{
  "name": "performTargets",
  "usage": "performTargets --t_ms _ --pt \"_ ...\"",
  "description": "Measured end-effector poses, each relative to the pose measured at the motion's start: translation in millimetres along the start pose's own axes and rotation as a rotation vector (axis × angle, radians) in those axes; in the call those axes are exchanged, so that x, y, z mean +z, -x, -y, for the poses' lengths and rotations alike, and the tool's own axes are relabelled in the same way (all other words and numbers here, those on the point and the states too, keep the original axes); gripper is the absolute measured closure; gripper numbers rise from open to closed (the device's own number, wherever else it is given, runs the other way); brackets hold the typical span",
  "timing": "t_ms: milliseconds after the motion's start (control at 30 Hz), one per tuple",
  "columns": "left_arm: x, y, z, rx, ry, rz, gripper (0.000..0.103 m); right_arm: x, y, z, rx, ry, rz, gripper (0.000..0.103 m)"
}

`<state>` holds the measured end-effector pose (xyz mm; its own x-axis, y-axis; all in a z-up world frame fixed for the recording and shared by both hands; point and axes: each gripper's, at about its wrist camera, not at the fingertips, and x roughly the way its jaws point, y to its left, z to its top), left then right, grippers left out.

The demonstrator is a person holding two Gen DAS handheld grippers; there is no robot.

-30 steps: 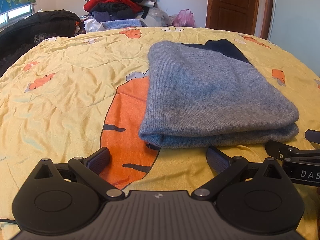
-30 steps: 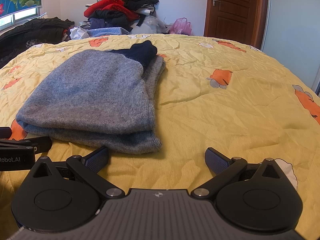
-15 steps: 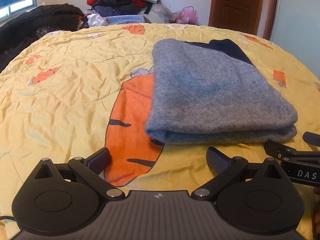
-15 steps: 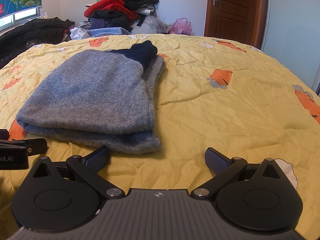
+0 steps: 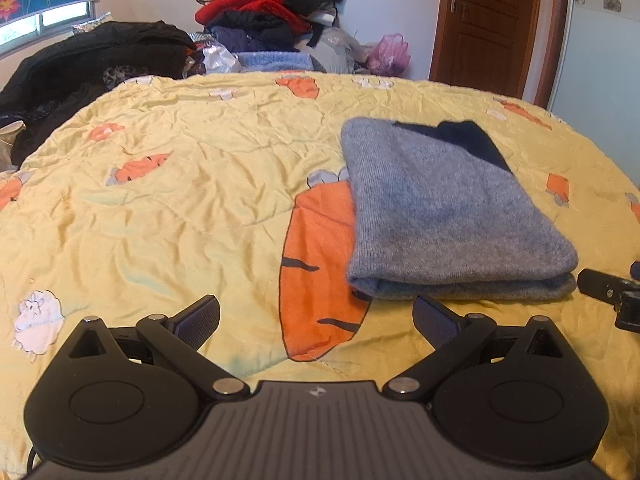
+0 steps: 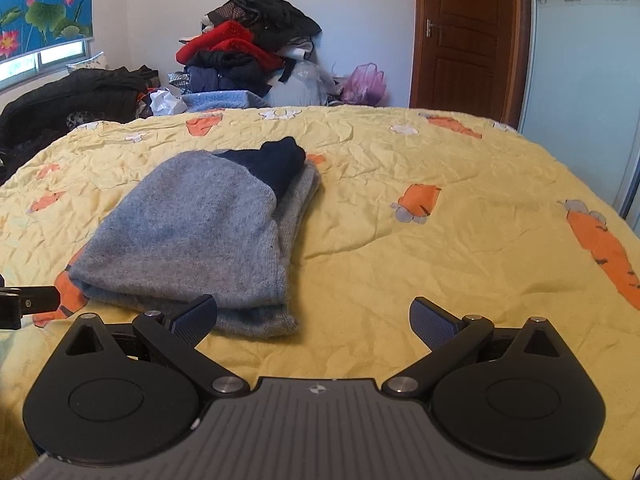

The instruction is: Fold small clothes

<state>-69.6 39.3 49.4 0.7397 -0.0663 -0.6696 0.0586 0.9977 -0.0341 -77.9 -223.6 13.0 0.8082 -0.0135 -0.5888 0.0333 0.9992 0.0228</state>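
- While clothes lie heaped in a pile (image 5: pixel 276 16) (image 6: pixel 248 44) against the far wall, a yellow quilt (image 5: pixel 180 200) (image 6: pixel 460 220) printed with carrots covers the bed; a dark coat (image 5: pixel 92 64) (image 6: pixel 68 100) lies at its far left edge and a wooden door (image 5: pixel 488 20) (image 6: pixel 468 36) stands far right.
- Nothing lies between either tool and the garment.
- A grey sweater (image 5: pixel 444 208) (image 6: pixel 192 232) lies folded flat on the quilt, a navy part showing at its far end, the folded edge nearest the cameras, layers stacked.
- Left gripper (image 5: pixel 316 316) hovers low over the quilt, jaws spread wide and empty, the sweater near and to its right, partly over a big orange carrot (image 5: pixel 320 272).
- Right gripper (image 6: pixel 312 314) likewise stands wide apart with nothing in it; its left finger (image 6: pixel 196 318) appears just in front of the sweater's near right corner.
- Left view alone shows a white sheep print (image 5: pixel 38 320) near left, and the right tool's tip at its right edge; the right view alone shows the sweater's stacked right side and open quilt beyond.
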Motion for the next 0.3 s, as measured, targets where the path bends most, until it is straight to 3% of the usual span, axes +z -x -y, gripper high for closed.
performTargets --t_ms 100,233,300 --pt "2 11 -5 0.03 0.022 0.056 0.0 2 -1 2 0.026 -0.03 -0.017 0.0" --pt "14 8 -23 0.033 0.062 0.046 0.0 8 -3 7 0.043 -0.05 -0.028 0.0" --pt "25 -2 -40 0.085 0.061 0.048 0.0 14 -7 17 0.043 -0.063 -0.02 0.0"
